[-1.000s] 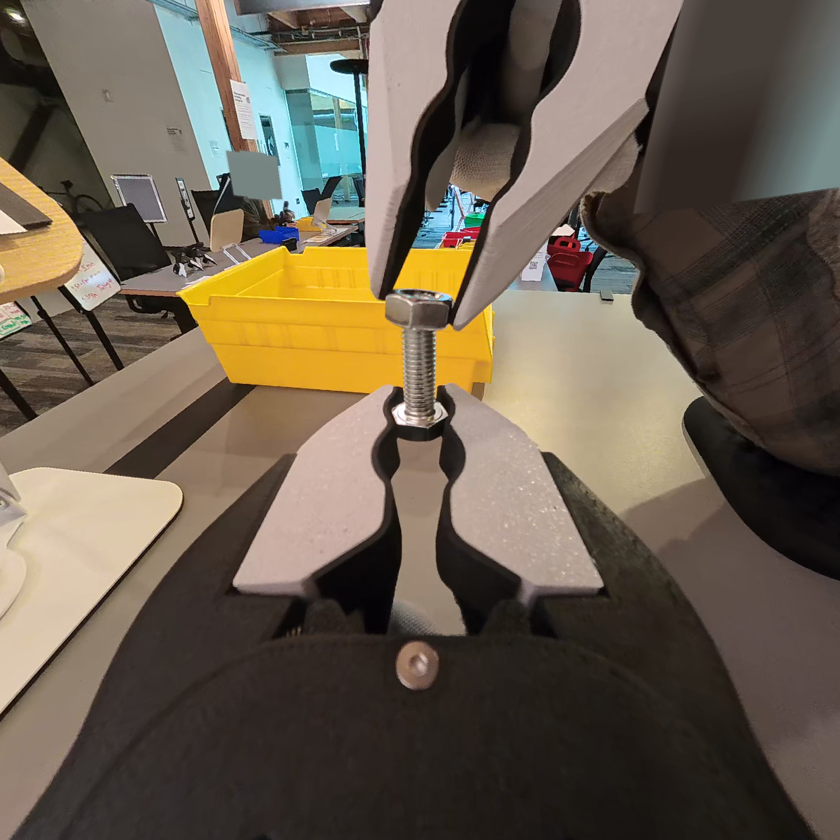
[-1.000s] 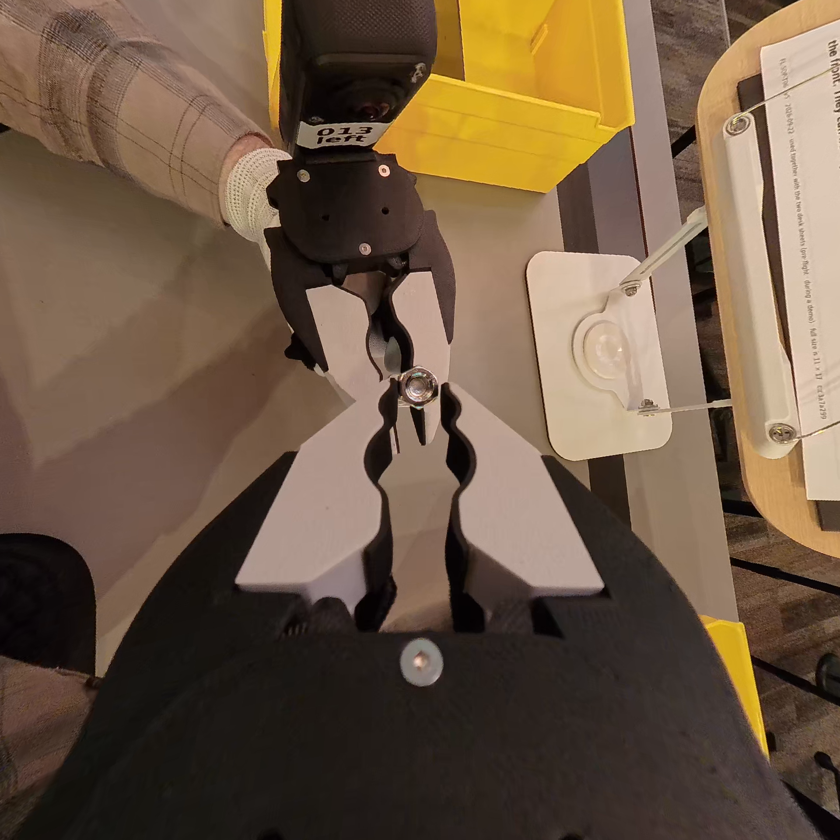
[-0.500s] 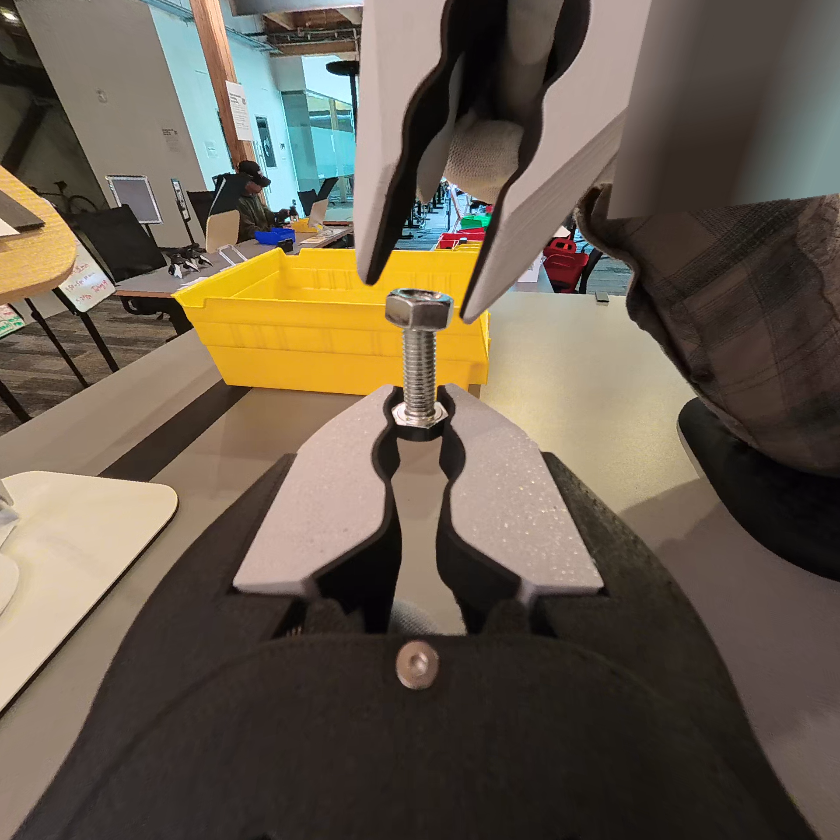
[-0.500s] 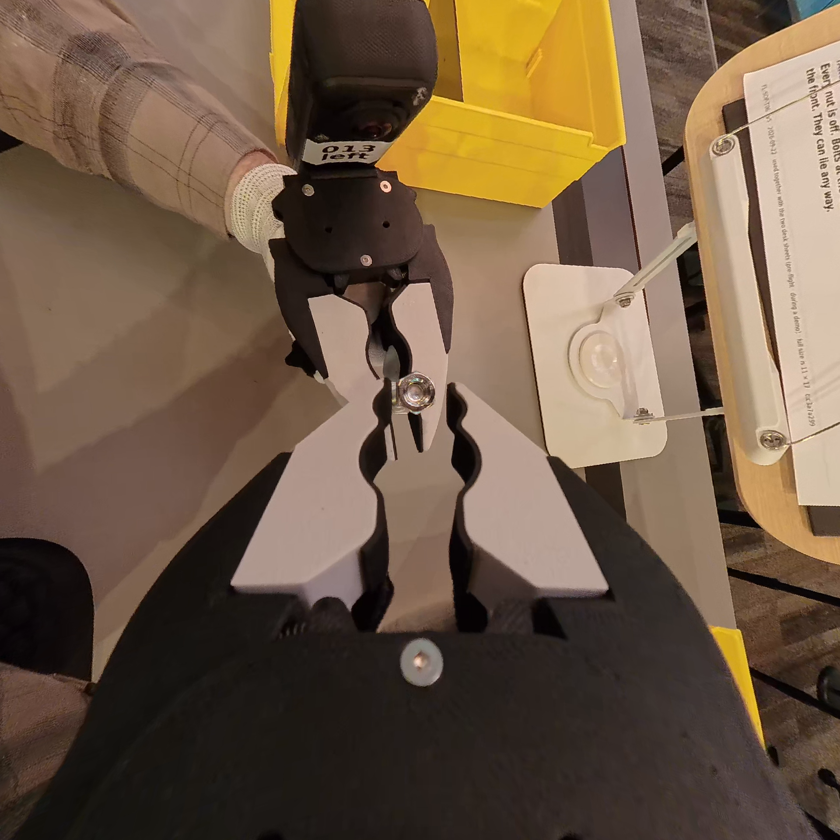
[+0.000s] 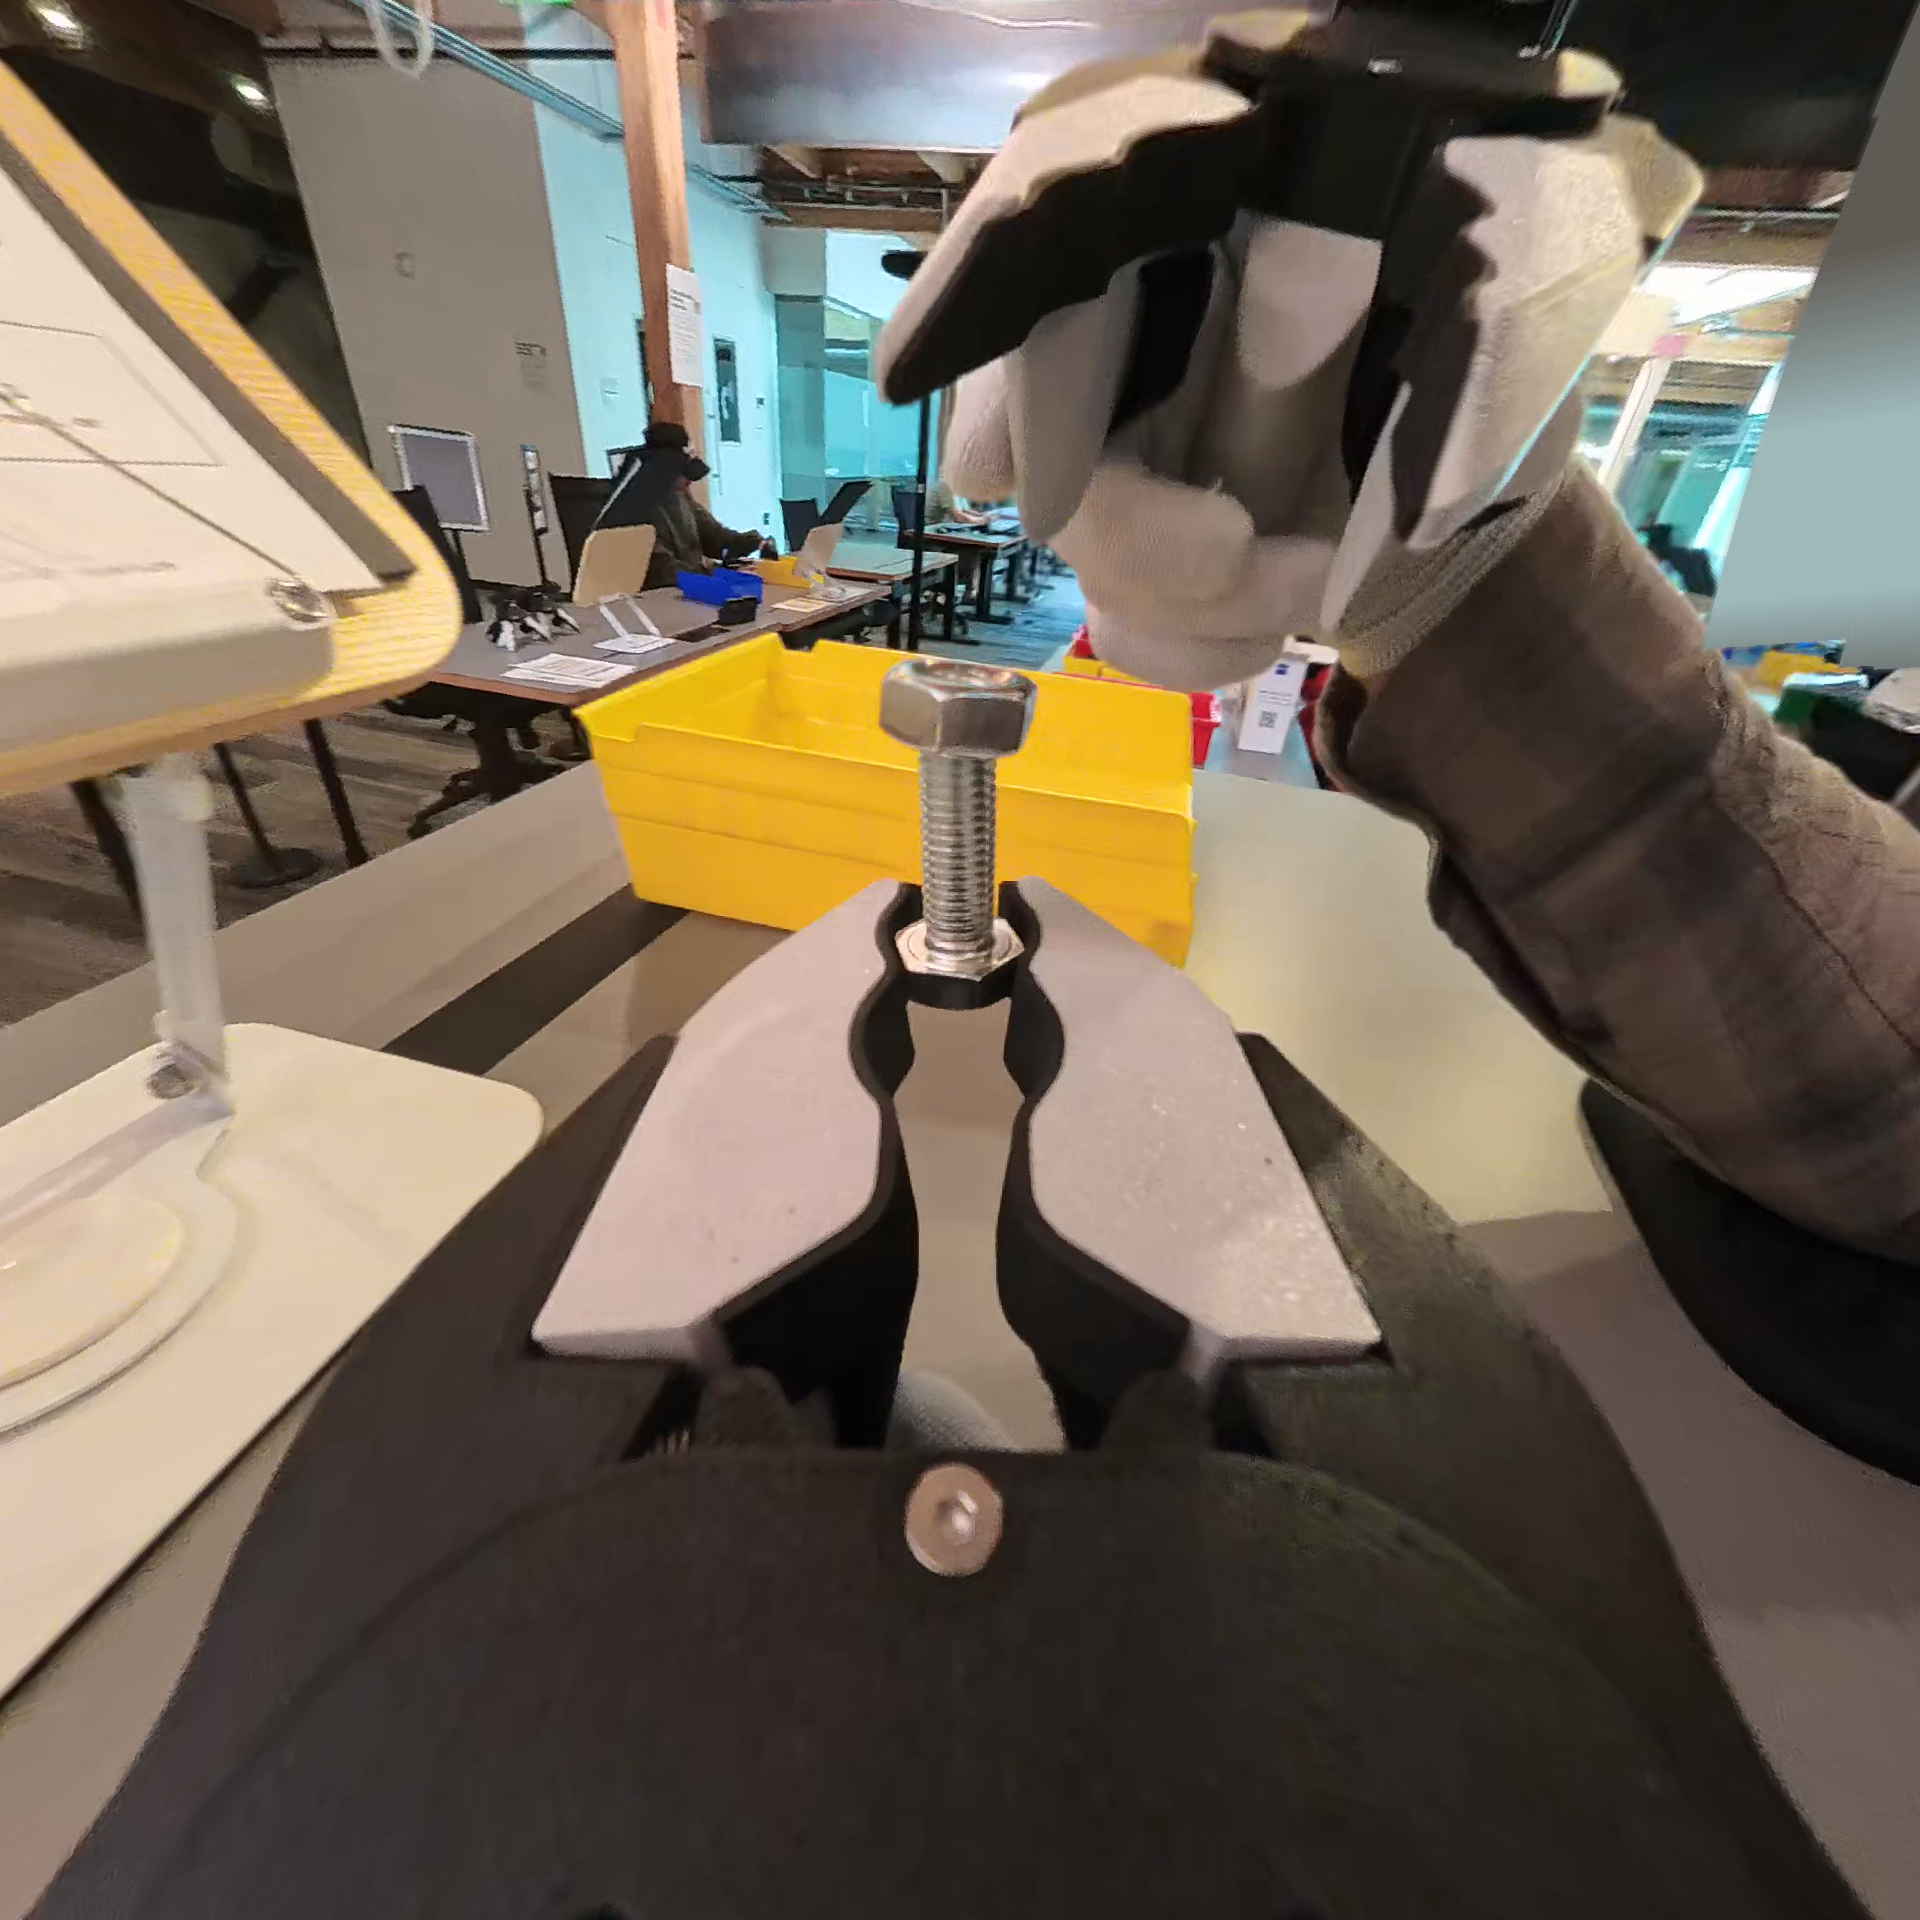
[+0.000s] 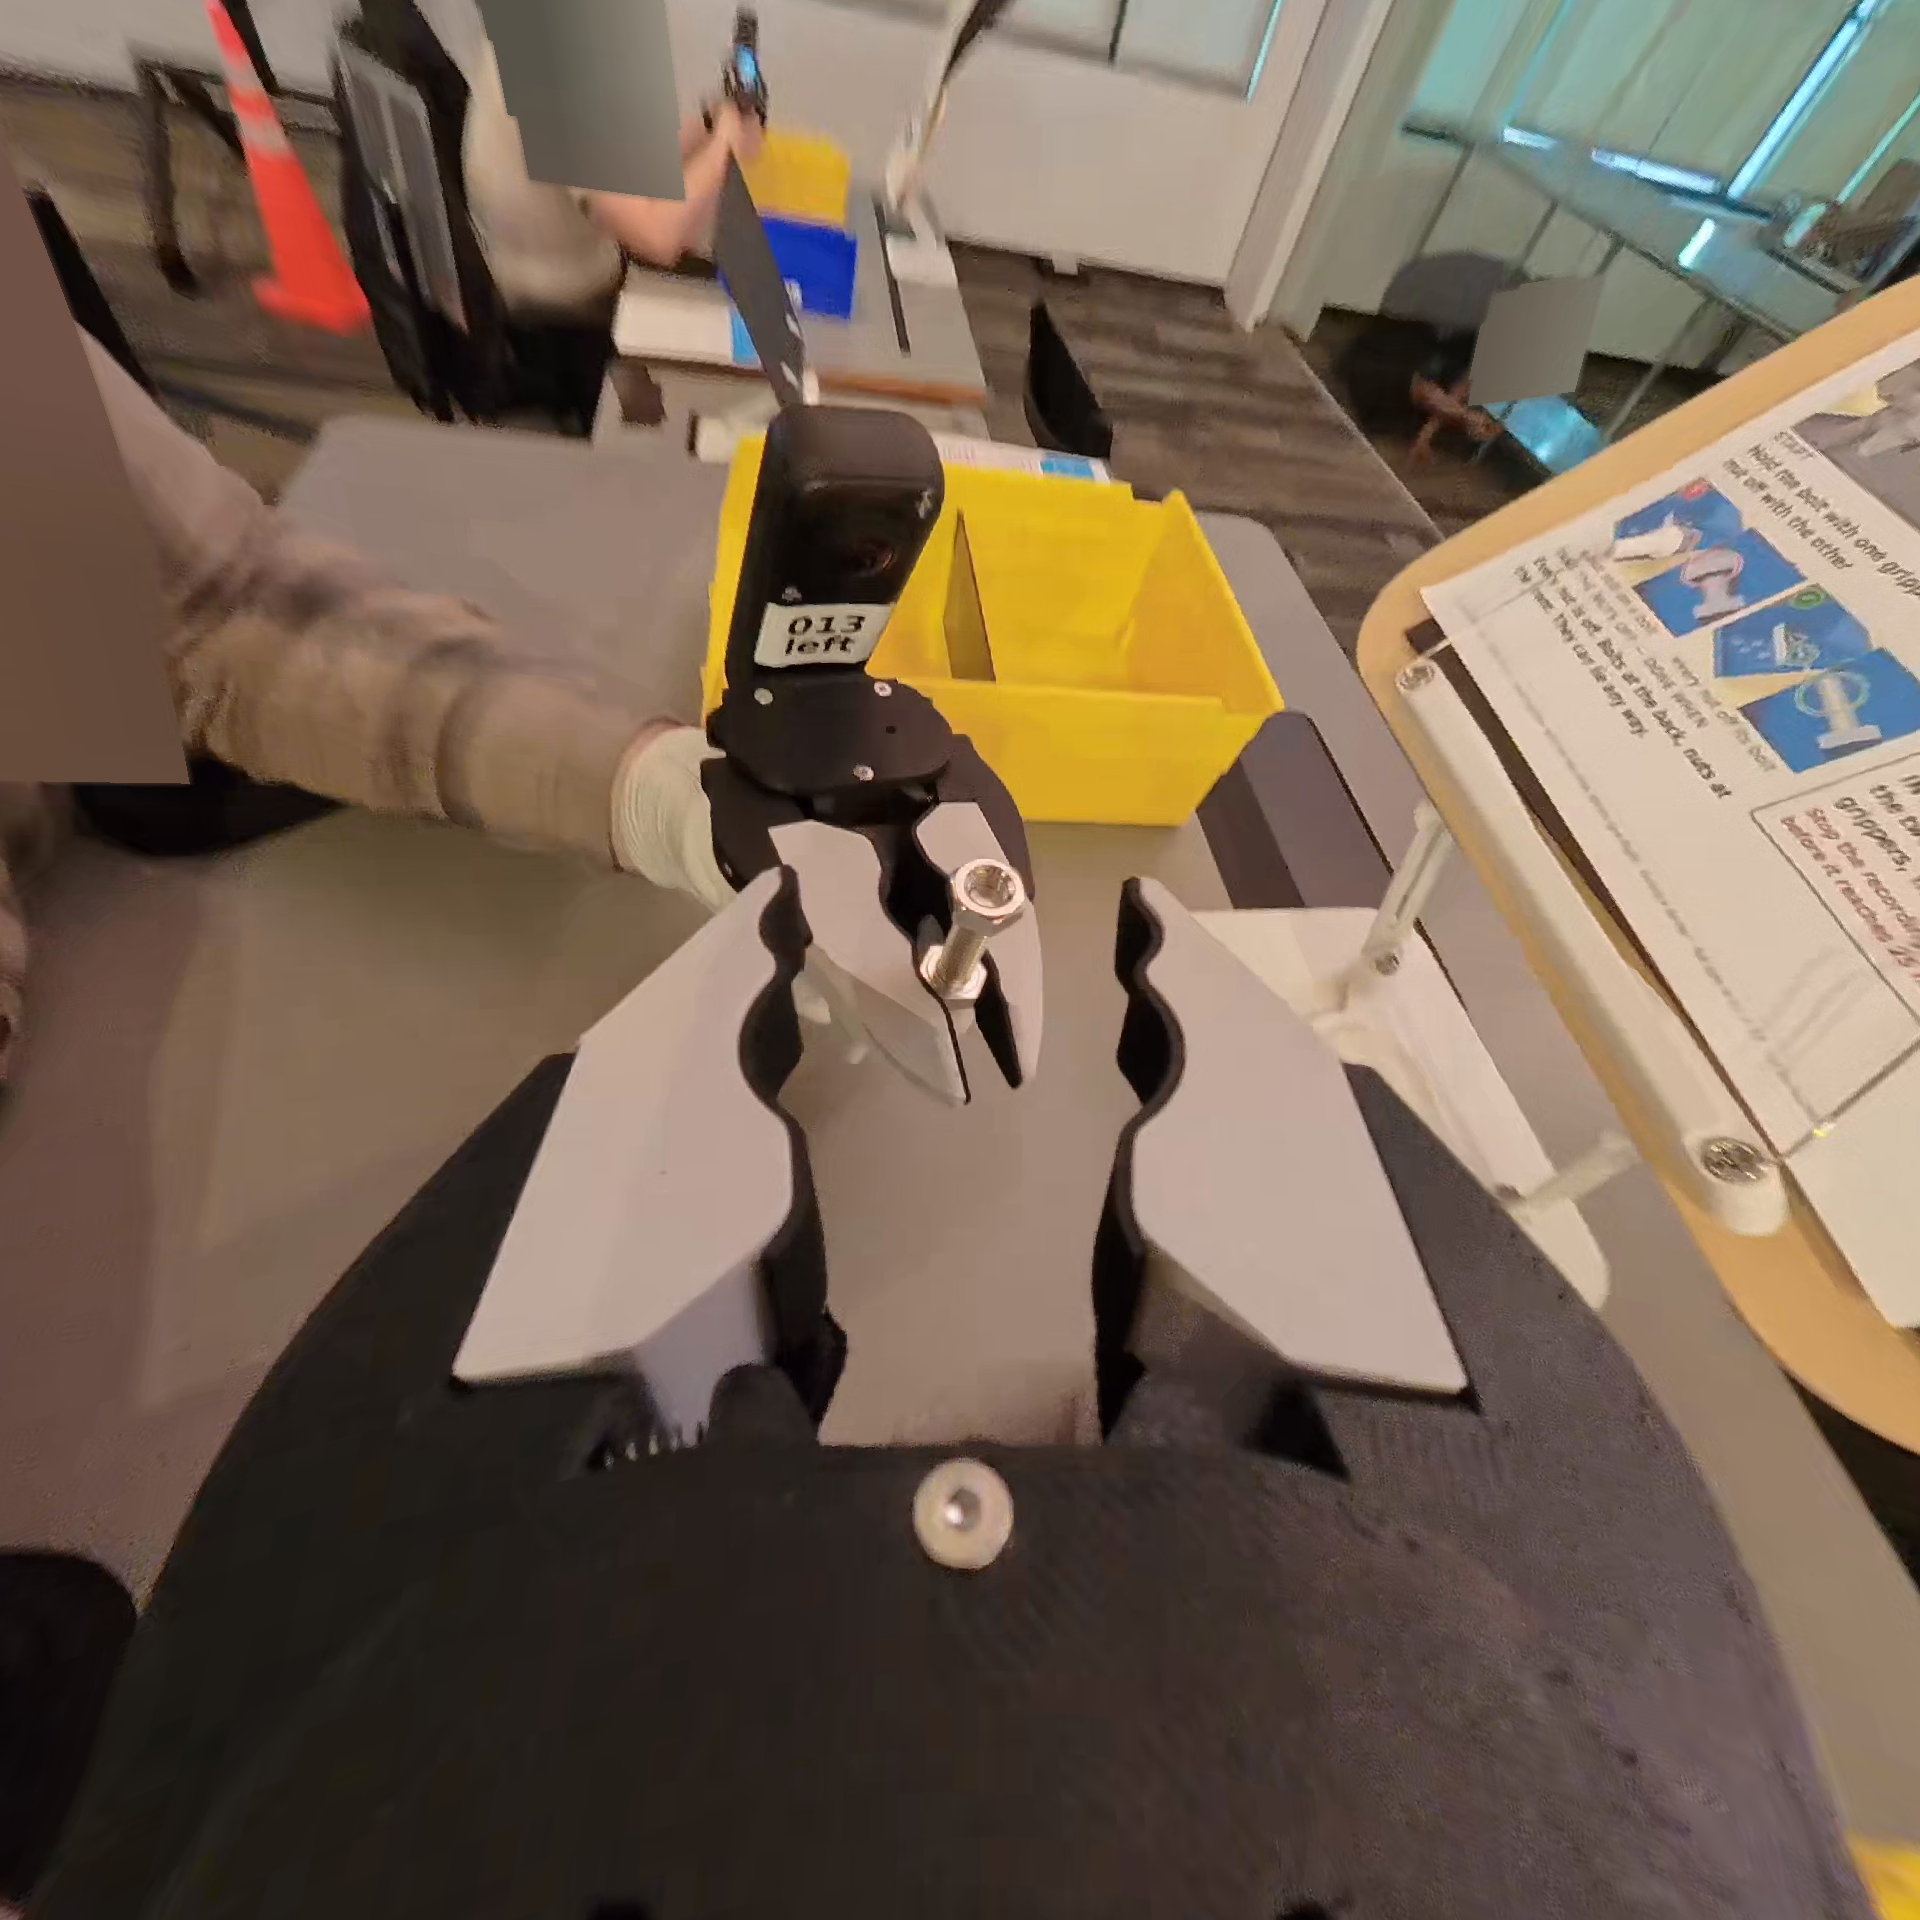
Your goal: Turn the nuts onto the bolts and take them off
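**Left wrist view: nut clamped, bolt upright**

The left gripper (image 5: 956, 961) was closed on the nut (image 5: 958, 951). The bolt (image 5: 958, 810) stood upright in the nut, in front of the yellow bin (image 5: 790, 790). The right gripper (image 6: 951, 914) was spread wide, holding nothing, clear of the bolt.

The right tool (image 5: 1195, 343) is smeared by motion in the left wrist view, its top cut off by the frame. The nut (image 5: 957, 954) shows only its upper face, the rest sunk between the left tool's (image 5: 957, 961) fingers, which also hide the bolt's (image 5: 958, 790) lower end. The yellow bin's (image 6: 1091, 717) contents cannot be seen.
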`<state>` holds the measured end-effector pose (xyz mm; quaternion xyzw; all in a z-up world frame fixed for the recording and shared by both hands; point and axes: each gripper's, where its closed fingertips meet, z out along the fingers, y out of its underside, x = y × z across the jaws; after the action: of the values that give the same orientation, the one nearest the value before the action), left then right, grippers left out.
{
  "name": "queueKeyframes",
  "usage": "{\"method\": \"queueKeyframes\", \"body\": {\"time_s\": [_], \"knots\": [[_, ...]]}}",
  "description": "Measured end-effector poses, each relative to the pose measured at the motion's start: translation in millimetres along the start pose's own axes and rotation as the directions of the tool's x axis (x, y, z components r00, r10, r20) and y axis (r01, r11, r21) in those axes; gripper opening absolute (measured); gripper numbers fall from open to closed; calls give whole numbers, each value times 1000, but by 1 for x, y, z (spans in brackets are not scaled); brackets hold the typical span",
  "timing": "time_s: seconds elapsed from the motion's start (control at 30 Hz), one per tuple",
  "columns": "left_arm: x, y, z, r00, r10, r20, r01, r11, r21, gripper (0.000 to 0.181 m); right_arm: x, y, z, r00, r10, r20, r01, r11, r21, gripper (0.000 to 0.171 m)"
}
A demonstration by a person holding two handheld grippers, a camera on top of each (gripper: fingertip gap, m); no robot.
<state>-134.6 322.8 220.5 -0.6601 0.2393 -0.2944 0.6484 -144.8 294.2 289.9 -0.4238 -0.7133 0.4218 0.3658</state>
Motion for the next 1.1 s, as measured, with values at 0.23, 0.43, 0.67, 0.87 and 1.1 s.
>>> {"method": "queueKeyframes", "body": {"time_s": [0.23, 0.43, 0.67, 0.87, 1.1], "knots": [[-33, -5, -14, 987, 36, 159, -27, 998, -63, 14, 23, -1, 34, 994, 111, 11, -111, 985, 129, 68], [-45, -3, -19, 980, 14, 197, -2, 998, -62, 14, 22, 5, 48, 983, 153, 106, -173, 961, 216, 67], [-47, -2, -20, 981, -7, 192, 17, 998, -53, 14, 18, 7, 58, 970, 163, 178, -208, 939, 274, 66], [-45, -1, -19, 983, -6, 186, 16, 998, -56, 14, 15, 4, 57, 965, 156, 211, -217, 926, 309, 65], [-45, -1, -19, 983, -4, 184, 15, 998, -57, 14, 14, 4, 53, 964, 146, 220, -213, 924, 317, 64]]}}
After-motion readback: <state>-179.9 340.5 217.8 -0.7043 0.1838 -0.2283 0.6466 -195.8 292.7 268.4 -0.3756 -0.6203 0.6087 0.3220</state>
